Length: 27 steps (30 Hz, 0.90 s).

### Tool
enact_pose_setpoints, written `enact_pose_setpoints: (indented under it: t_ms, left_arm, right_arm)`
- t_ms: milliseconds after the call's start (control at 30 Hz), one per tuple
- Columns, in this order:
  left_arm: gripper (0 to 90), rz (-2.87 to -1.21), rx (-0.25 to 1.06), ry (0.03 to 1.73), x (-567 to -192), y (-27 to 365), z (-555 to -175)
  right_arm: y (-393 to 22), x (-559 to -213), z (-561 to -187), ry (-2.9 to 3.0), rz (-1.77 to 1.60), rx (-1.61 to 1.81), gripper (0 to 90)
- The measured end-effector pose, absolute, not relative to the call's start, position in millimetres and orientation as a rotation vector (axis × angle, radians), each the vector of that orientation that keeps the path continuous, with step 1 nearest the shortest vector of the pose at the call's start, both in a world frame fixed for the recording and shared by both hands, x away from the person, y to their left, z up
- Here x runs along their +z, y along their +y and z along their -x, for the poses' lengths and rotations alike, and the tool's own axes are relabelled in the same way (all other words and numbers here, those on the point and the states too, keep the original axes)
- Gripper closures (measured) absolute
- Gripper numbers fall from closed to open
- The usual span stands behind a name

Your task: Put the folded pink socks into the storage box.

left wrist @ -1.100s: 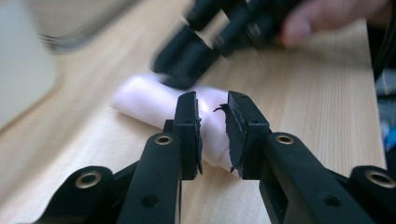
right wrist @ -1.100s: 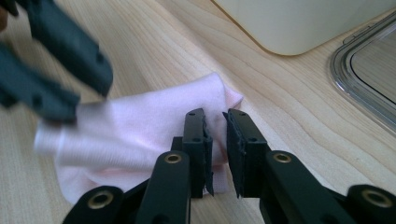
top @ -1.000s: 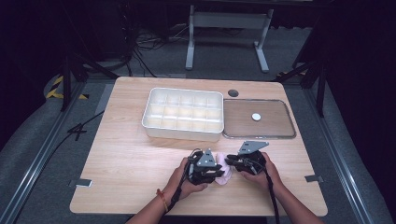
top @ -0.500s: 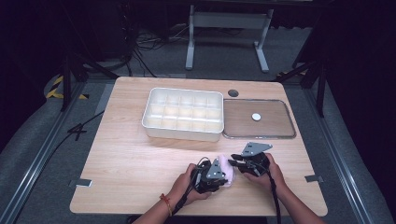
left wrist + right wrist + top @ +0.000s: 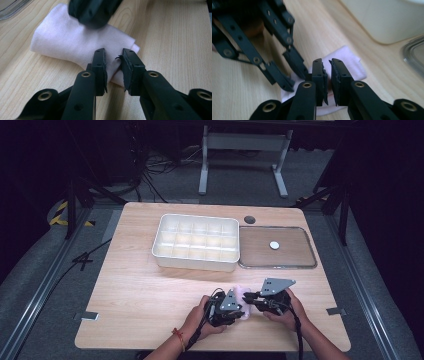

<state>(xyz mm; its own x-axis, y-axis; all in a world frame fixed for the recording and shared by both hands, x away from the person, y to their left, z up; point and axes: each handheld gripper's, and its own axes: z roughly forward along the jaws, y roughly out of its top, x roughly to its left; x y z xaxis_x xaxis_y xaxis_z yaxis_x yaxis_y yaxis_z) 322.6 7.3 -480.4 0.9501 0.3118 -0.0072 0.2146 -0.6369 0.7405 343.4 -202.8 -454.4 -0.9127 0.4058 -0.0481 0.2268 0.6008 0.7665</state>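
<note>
Cloth: small pale pink folded piece (image 5: 244,295), lies on worktop (image 5: 145,290) near its front edge, between the two hand-held grippers.
High view: L hand-held gripper (image 5: 231,309) and R hand-held gripper (image 5: 252,298) meet at the cloth, a hand behind each. White compartment box (image 5: 196,243) sits farther back; metal tray (image 5: 277,247) just beside it w/ a small white disc (image 5: 274,245) in it.
L gripper view: jaws of L hand-held gripper (image 5: 113,67) nearly together, pinching a fold at the cloth's (image 5: 72,42) near corner; pads press the fabric. Cloth flat on the wood. Dark blurred part of the other tool rests over the cloth's far edge.
R gripper view: R hand-held gripper (image 5: 327,75) has just been closing; jaws now narrow, cloth (image 5: 344,62) between and under them, clamped on its edge as far as can be told. L tool's black jaws (image 5: 294,66) touch the cloth from the left. Box wall (image 5: 387,17) at top right, tray rim (image 5: 412,56) at right.
</note>
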Motion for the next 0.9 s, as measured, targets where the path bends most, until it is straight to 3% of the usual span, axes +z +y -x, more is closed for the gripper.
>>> enact_pose_setpoints:
  t_ms: [900]
  left_arm:
    - [73.7,-2.286,0.156,0.372,-480.5,6.9,-323.0]
  right_arm:
    - [-211.4,-461.5,-359.3,2.518,-0.738,1.074,86.2]
